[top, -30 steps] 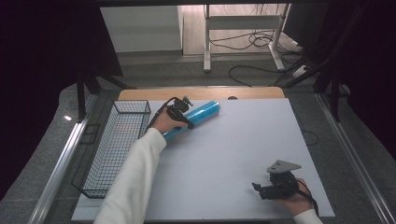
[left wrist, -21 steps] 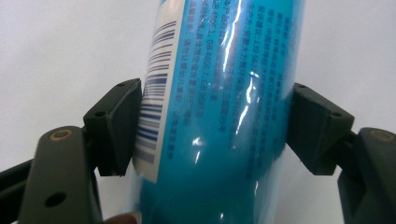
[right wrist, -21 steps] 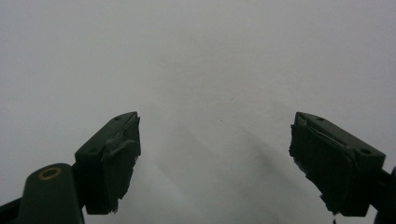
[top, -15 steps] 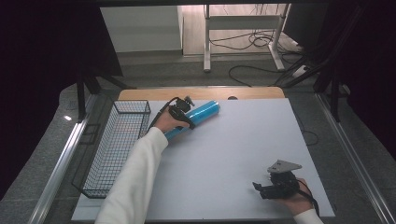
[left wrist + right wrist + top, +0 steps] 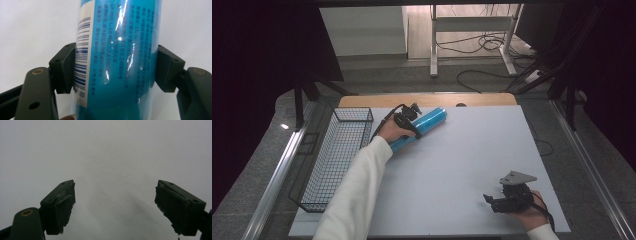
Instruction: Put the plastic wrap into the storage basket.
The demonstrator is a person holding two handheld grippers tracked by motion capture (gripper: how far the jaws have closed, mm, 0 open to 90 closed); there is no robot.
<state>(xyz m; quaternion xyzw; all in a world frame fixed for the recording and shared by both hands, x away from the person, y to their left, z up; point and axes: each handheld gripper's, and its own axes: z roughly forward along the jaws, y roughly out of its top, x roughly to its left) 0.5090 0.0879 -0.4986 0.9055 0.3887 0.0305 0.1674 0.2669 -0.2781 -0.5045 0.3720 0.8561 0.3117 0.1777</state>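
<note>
Lying on the white surface (image 5: 462, 165) near its far-left part: a blue cylinder (image 5: 424, 125), long axis slanted from near-left to far-right, wrapped in glossy film. Just left of it, beside the surface's left edge, a black wire basket (image 5: 334, 157), apart from the cylinder.

Set across the cylinder's near half: the left hand-held gripper (image 5: 408, 124), gripped by a hand (image 5: 391, 131) coming out of a white sleeve (image 5: 357, 195) that reaches in from the bottom edge. Seen from the left gripper view, the blue cylinder (image 5: 117, 60) standing between the two black jaws, one jaw on each flank, at the label band with its barcode and fine print. Left pad (image 5: 65, 67) pressed against the barcode side; right pad (image 5: 168, 67) meeting the opposite flank. Closed on the cylinder, then, with the jaws spread as far as its width. White surface (image 5: 30, 30) visible behind on both sides.

Well apart, at the near-right corner of the surface: the right hand-held gripper (image 5: 507, 197), grey three-cornered plate on top, held low by the other hand (image 5: 529, 215), jaws pointing left. From the right gripper view, right hand-held gripper (image 5: 115, 202) spread wide, nothing between the pads, plain white surface (image 5: 107, 150) beyond, worn tape on both pad faces.
</note>
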